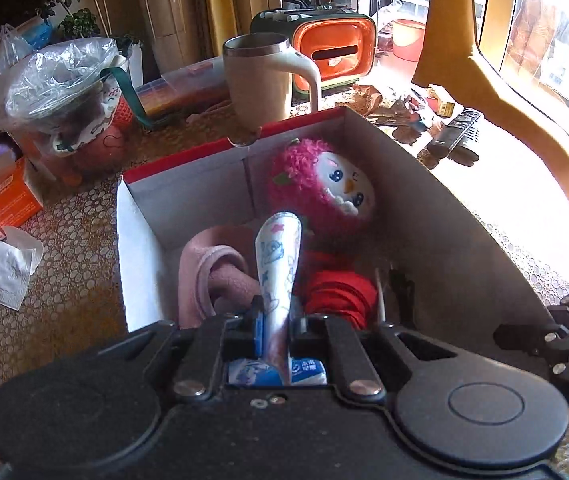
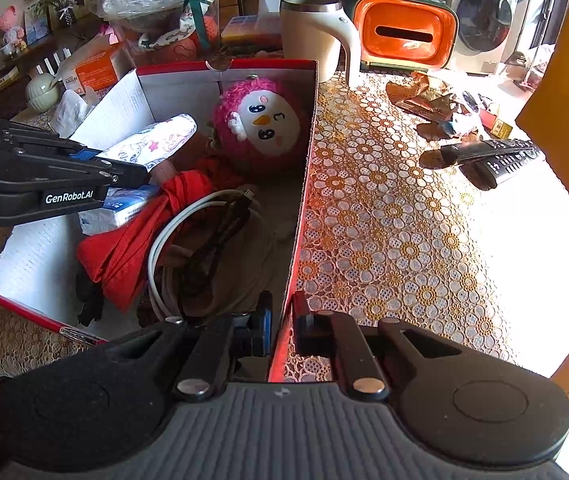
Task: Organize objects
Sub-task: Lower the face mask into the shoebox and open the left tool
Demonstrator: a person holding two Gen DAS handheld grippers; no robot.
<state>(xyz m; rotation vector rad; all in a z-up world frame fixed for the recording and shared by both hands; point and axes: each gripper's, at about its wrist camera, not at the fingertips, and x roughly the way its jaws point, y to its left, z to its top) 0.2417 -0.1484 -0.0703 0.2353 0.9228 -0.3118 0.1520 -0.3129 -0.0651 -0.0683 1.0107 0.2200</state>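
Note:
A red-rimmed cardboard box (image 1: 188,196) (image 2: 124,96) stands on the lace-covered table. In it lie a pink plush toy (image 1: 324,188) (image 2: 262,128), a pink cloth (image 1: 212,272), a red cloth (image 1: 340,292) (image 2: 124,244) and coiled white and black cables (image 2: 204,240). My left gripper (image 1: 276,316) (image 2: 124,168) is shut on a printed tissue pack (image 1: 278,264) (image 2: 152,142), held over the box's left side. My right gripper (image 2: 282,320) is shut on the box's right wall, at its near corner.
Behind the box stand a cream mug (image 1: 264,80) (image 2: 316,28) and an orange tissue holder (image 1: 334,54) (image 2: 404,36). Remote controls (image 2: 492,156) (image 1: 456,132) and wrappers (image 2: 432,100) lie right. A plastic-covered basket (image 1: 64,92), an orange carton (image 1: 8,200) and tissue (image 1: 8,272) lie left.

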